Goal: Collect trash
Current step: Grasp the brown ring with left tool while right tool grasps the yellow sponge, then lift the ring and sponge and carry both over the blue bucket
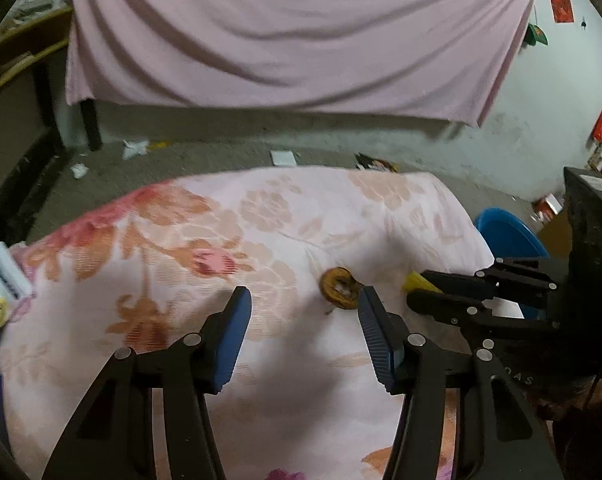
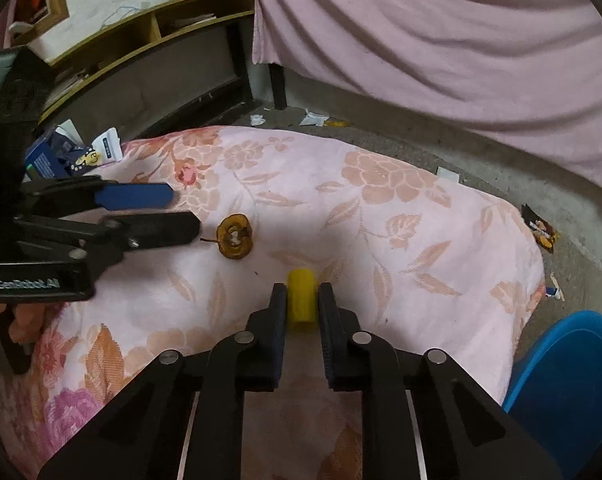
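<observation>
A brown dried fruit slice (image 1: pixel 339 289) with a small stem lies on the pink floral quilt (image 1: pixel 181 248). It also shows in the right wrist view (image 2: pixel 235 241). My left gripper (image 1: pixel 305 300) is open, and the slice lies just beyond its right fingertip. In the right wrist view the left gripper (image 2: pixel 181 212) sits just left of the slice. My right gripper (image 2: pixel 302 294) is shut on a small yellow cylinder (image 2: pixel 300 298) held over the quilt. The cylinder's tip (image 1: pixel 417 282) shows at the right gripper (image 1: pixel 415 288) in the left wrist view.
A blue bin (image 2: pixel 573 376) stands on the floor at the quilt's right edge. Packets and boxes (image 2: pixel 73 152) lie at the quilt's far left. Paper scraps (image 1: pixel 135 148) and a wrapper (image 2: pixel 541 232) litter the grey floor. A pink sheet (image 1: pixel 293 32) hangs behind; shelves (image 2: pixel 141 40) stand at the left.
</observation>
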The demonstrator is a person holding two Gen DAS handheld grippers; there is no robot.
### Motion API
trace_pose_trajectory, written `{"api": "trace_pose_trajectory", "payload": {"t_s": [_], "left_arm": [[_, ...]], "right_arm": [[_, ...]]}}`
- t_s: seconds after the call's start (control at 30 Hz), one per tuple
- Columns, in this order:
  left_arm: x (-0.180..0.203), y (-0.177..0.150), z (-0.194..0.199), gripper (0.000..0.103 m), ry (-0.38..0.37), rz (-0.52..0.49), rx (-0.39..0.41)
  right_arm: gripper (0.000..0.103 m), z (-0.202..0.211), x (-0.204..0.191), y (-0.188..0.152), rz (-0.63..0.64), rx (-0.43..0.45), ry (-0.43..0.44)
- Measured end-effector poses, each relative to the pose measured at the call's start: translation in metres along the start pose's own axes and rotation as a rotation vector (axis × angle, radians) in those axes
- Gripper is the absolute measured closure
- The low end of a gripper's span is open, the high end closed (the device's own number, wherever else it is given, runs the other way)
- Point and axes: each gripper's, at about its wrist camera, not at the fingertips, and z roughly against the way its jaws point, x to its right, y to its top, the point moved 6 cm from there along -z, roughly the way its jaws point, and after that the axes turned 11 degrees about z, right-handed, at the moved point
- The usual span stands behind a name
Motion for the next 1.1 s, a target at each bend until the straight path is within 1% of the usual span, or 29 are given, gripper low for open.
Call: {"api": "trace_pose_trajectory", "payload": {"t_s": [0.1,0.27,0.3,0.33,0.4,0.47,0.57,0.63,0.7,0.83,0.87,0.9,0.97,1.03,1.07,1.1], "left_arm": [[0.008,0.000,-0.012,0.058,0.001,-0.020,-0.042],[0.022,0.005,-0.029,0.060,0.028,-0.066,-0.061],[0.025,0.005,-0.031,0.067,0.038,-0.078,-0.065],[0.028,0.005,-0.034,0.077,0.050,-0.093,-0.070],[0.034,0.002,-0.040,0.078,0.087,-0.134,-0.072],[0.038,-0.002,-0.042,0.078,0.102,-0.152,-0.065],[0.041,-0.007,-0.039,0.078,0.085,-0.127,-0.038],[0.043,-0.005,-0.029,0.078,0.062,-0.104,0.007],[0.047,-0.001,-0.014,0.078,0.037,-0.076,0.072],[0.061,0.004,0.017,0.078,-0.023,0.001,0.206],[0.067,0.005,0.027,0.078,-0.050,0.022,0.254],[0.070,0.005,0.034,0.078,-0.065,0.031,0.287],[0.088,0.006,0.052,0.078,-0.106,0.039,0.369],[0.102,0.004,0.068,0.078,-0.134,0.023,0.442],[0.106,0.004,0.075,0.078,-0.144,0.015,0.466],[0.115,0.004,0.084,0.078,-0.161,0.004,0.500]], "right_arm": [[0.090,0.005,0.005,-0.001,-0.010,0.019,-0.009],[0.090,0.016,0.016,-0.005,-0.050,0.064,-0.029],[0.090,0.017,0.017,-0.008,-0.054,0.066,-0.030],[0.090,0.017,0.019,-0.009,-0.057,0.065,-0.034],[0.090,0.019,0.023,-0.014,-0.063,0.066,-0.044],[0.090,0.021,0.024,-0.016,-0.068,0.073,-0.053],[0.090,0.030,0.026,-0.019,-0.074,0.115,-0.062],[0.090,0.038,0.029,-0.021,-0.078,0.150,-0.082],[0.090,0.051,0.030,-0.020,-0.083,0.212,-0.101],[0.090,0.089,0.031,-0.019,-0.086,0.375,-0.134],[0.090,0.101,0.032,-0.019,-0.083,0.422,-0.159],[0.090,0.109,0.034,-0.019,-0.080,0.448,-0.176],[0.090,0.138,0.037,-0.021,-0.078,0.552,-0.215],[0.090,0.161,0.041,-0.025,-0.083,0.630,-0.255],[0.090,0.174,0.043,-0.028,-0.083,0.671,-0.282],[0.090,0.183,0.044,-0.030,-0.083,0.698,-0.297]]}}
